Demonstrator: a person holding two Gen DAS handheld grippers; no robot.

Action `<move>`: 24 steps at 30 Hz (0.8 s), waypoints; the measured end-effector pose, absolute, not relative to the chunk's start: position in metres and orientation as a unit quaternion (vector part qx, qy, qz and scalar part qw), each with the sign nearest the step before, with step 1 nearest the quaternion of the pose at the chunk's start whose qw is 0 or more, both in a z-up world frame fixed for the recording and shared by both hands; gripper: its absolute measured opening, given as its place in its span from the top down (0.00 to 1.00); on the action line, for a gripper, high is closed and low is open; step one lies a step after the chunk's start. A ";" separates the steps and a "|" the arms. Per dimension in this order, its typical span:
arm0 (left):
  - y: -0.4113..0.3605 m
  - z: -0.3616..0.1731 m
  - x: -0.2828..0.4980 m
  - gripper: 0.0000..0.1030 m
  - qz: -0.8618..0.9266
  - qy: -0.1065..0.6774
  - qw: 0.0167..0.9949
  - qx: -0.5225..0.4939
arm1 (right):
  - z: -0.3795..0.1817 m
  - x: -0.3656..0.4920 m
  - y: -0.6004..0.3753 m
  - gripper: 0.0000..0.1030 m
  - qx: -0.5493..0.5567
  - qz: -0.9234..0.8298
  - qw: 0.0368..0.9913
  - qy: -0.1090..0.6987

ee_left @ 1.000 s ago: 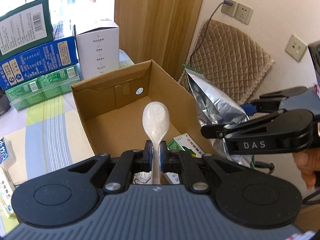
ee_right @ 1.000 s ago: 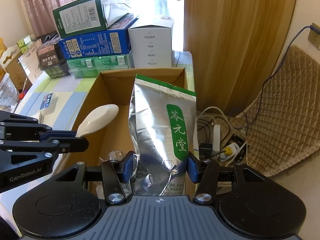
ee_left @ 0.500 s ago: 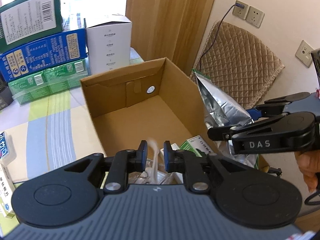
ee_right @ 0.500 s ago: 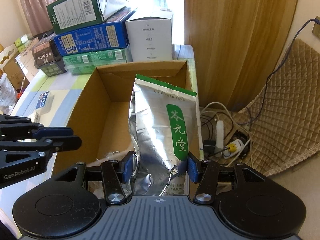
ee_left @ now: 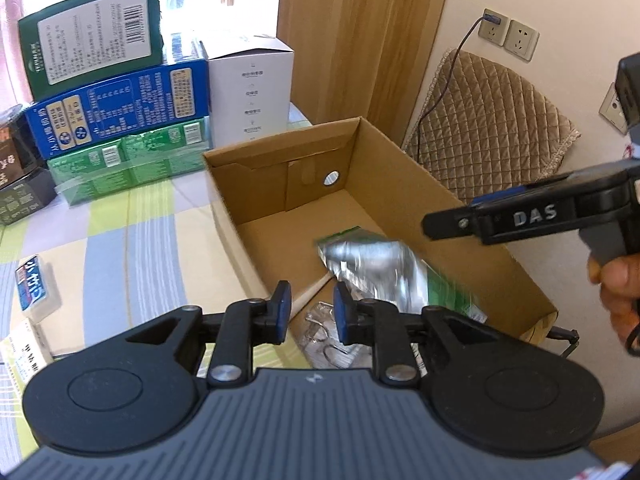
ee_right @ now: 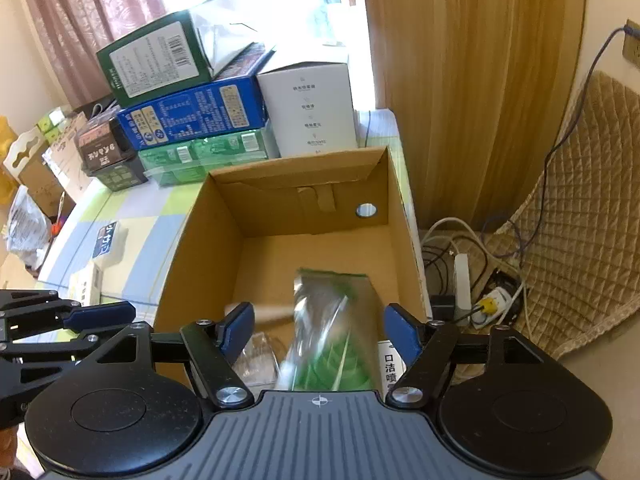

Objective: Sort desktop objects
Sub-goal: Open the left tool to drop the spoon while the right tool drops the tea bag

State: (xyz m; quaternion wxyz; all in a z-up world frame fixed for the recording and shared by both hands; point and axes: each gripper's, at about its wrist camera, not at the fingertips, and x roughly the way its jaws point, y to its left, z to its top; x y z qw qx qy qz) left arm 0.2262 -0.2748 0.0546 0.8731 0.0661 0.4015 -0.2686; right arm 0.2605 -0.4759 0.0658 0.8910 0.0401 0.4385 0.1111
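Now the right gripper is spreading its jaws, and the blurred silver foil pouch with a green label drops free between them into the open brown cardboard box. The opening left gripper, over the box's near wall, pinches nothing. Releasing well means staying above the box until the pouch settles.

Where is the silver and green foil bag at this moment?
The foil bag is blurred inside the cardboard box, toward its near right side, just ahead of the opening right gripper, whose pads no longer touch it.
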 end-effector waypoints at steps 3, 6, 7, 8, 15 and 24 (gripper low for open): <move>-0.267 0.056 0.220 0.82 -0.265 0.405 0.873 0.061 | 0.070 0.250 -0.474 0.26 0.034 0.109 0.893 0.436; -0.258 0.059 0.211 0.76 -0.260 0.403 0.875 0.061 | 0.072 0.236 -0.471 0.19 0.023 0.106 0.894 0.435; -0.255 0.060 0.208 0.73 -0.259 0.402 0.876 0.061 | 0.072 0.231 -0.469 0.16 0.018 0.106 0.894 0.436; -0.252 0.062 0.204 0.70 -0.257 0.401 0.877 0.061 | 0.073 0.225 -0.467 0.13 0.014 0.106 0.894 0.436; -0.231 0.075 0.173 0.45 -0.249 0.392 0.884 0.059 | 0.082 0.182 -0.455 0.02 0.006 0.103 0.895 0.435; -0.194 0.090 0.131 0.07 -0.235 0.372 0.896 0.053 | 0.098 0.133 -0.424 0.02 -0.013 0.114 0.897 0.427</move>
